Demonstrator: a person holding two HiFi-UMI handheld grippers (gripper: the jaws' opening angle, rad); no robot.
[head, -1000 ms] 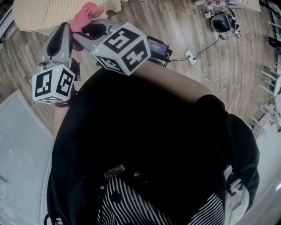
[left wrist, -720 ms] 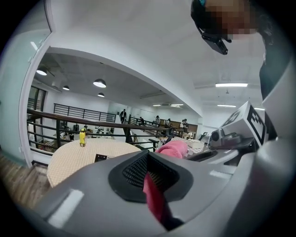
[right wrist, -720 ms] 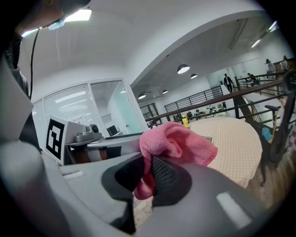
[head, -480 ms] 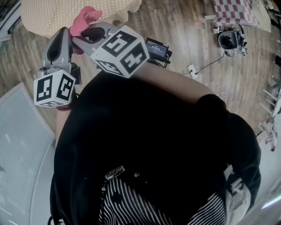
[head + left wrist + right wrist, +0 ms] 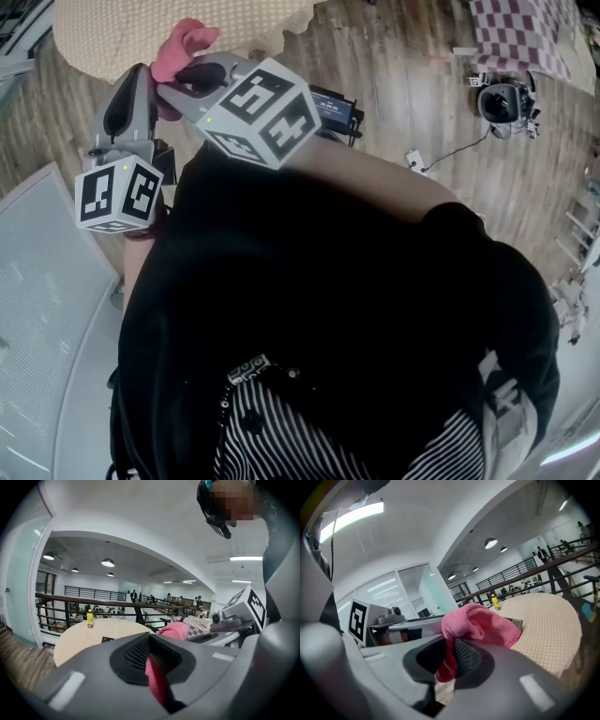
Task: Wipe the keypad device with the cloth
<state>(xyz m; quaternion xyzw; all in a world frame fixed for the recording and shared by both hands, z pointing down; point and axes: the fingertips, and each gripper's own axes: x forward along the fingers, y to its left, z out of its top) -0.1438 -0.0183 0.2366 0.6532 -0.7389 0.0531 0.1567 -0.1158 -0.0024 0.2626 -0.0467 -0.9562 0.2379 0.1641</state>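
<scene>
pink cloth bunched, fluffy, pinched by left gripper and right gripper

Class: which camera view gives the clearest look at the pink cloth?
The right gripper view: the soft pink cloth bunches large above the shut right gripper. The left gripper view shows a strip pinched in the left gripper; the head view, only a small tuft.

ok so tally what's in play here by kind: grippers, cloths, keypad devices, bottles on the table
grippers: 2, the left gripper and the right gripper, both shut on the cloth
pink cloth: 1
keypad device: 1, on the round table, partly hidden behind the cloth
yellow bottle: 1, standing on the same table
total: 5
</scene>
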